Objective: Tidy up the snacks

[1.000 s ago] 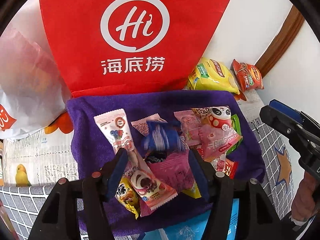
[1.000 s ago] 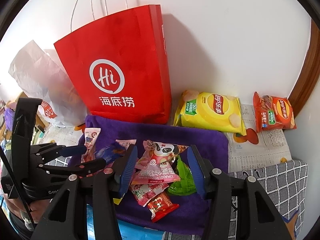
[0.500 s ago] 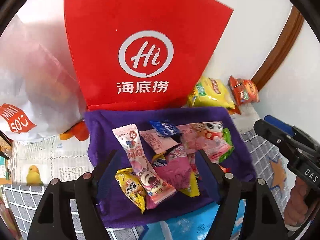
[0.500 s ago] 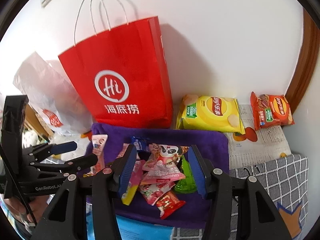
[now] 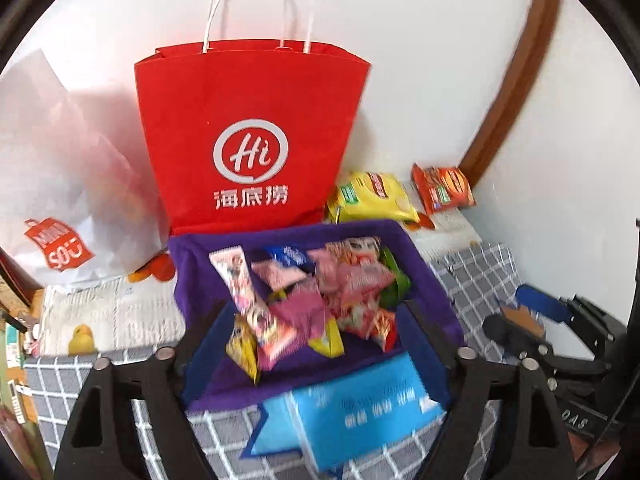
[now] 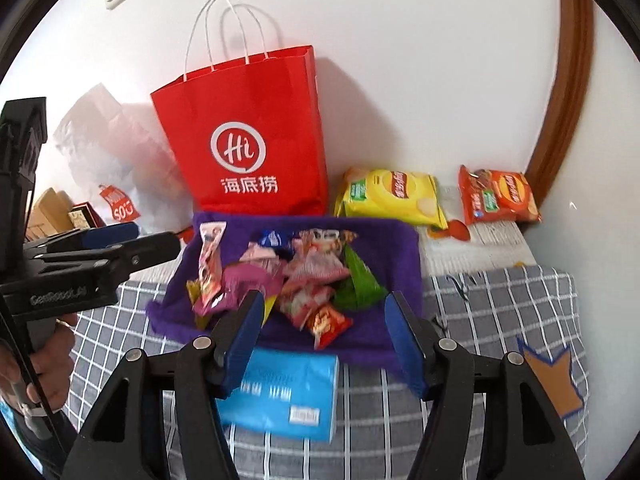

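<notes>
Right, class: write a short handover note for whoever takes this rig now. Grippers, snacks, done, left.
Left gripper: jaws opening, nothing between them.
Right gripper: jaws opening, empty too.
Small snack packets lie heaped on the purple cloth. Yellow chip bag and red chip bag sit by the wall. Red paper bag stands behind the cloth.
Done: nothing visibly sorted.
Left: sort the whole heap.
</notes>
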`<action>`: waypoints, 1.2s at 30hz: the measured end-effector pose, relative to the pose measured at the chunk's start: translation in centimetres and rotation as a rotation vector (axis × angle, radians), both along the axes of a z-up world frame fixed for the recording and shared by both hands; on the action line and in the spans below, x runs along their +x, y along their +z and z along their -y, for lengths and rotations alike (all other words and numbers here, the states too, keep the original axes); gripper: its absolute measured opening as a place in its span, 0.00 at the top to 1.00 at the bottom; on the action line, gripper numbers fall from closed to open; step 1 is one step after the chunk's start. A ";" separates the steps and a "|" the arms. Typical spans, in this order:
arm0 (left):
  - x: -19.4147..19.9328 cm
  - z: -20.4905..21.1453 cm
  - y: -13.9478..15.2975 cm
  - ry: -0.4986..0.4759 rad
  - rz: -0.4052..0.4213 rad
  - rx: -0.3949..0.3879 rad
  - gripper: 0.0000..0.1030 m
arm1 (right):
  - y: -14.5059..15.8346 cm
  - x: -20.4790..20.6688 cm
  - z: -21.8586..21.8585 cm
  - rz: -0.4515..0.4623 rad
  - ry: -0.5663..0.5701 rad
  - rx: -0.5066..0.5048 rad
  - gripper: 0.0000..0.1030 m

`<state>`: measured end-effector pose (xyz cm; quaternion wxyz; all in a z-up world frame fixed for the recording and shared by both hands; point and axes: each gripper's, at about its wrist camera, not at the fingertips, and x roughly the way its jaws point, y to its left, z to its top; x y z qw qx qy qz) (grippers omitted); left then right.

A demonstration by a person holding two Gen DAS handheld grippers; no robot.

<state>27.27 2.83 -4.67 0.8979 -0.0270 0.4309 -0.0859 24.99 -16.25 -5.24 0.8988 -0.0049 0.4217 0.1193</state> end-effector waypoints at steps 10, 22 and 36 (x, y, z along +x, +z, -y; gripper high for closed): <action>-10.0 0.0 1.6 0.050 0.095 0.017 0.12 | 1.7 -8.0 1.2 0.029 -0.021 0.020 0.36; -19.6 2.1 2.9 0.111 0.202 0.059 0.03 | 3.2 -16.3 3.2 0.096 -0.086 0.008 0.06; -25.5 3.5 2.2 0.155 0.216 0.045 0.03 | 3.7 -22.5 5.6 0.167 -0.116 0.000 0.05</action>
